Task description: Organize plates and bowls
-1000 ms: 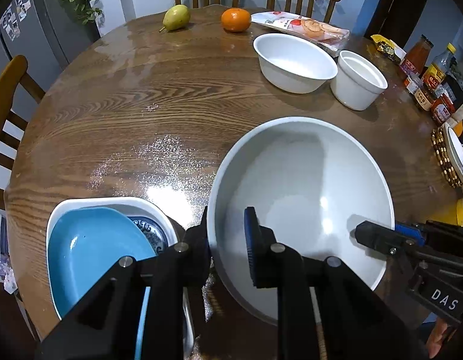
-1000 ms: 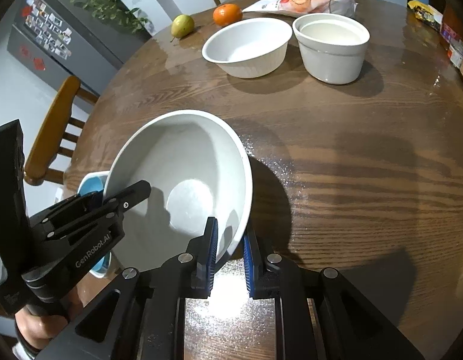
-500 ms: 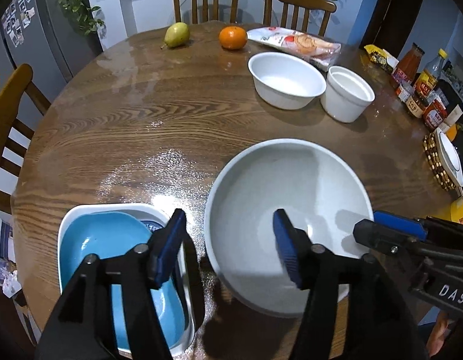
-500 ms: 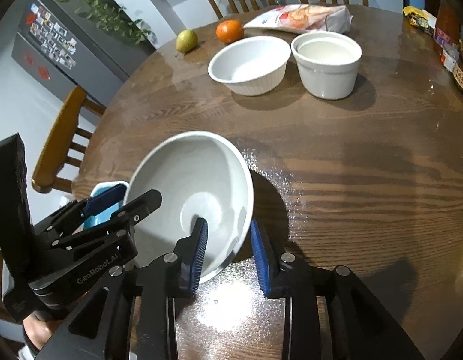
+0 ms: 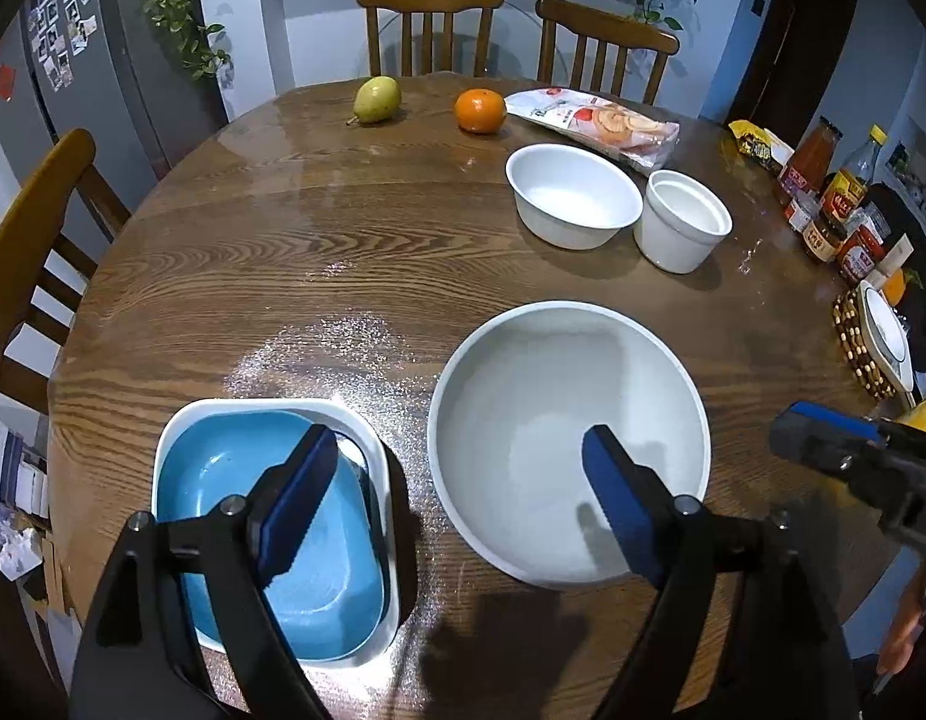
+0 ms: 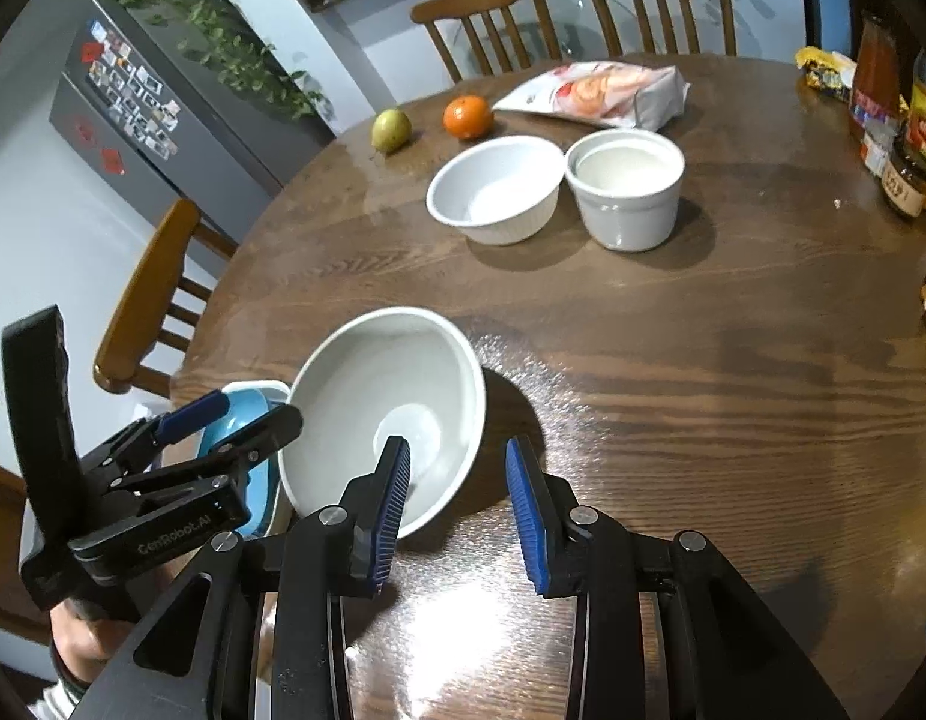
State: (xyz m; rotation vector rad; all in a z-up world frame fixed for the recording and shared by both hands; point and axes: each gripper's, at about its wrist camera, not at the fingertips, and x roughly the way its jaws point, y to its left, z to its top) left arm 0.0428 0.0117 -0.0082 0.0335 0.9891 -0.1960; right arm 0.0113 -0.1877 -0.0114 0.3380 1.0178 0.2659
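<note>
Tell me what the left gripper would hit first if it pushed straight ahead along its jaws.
Probably the wooden table, in the gap between the large white bowl and the blue dish; depth is uncertain. The left gripper is opening, nothing held.

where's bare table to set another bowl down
Widest bare patch: left-centre table, bordered by the pear, the small bowls and the big bowl. Crowded: the right edge's bottles.

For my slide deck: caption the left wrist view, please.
Left tongs opening above large white bowl beside stacked blue dish.
</note>
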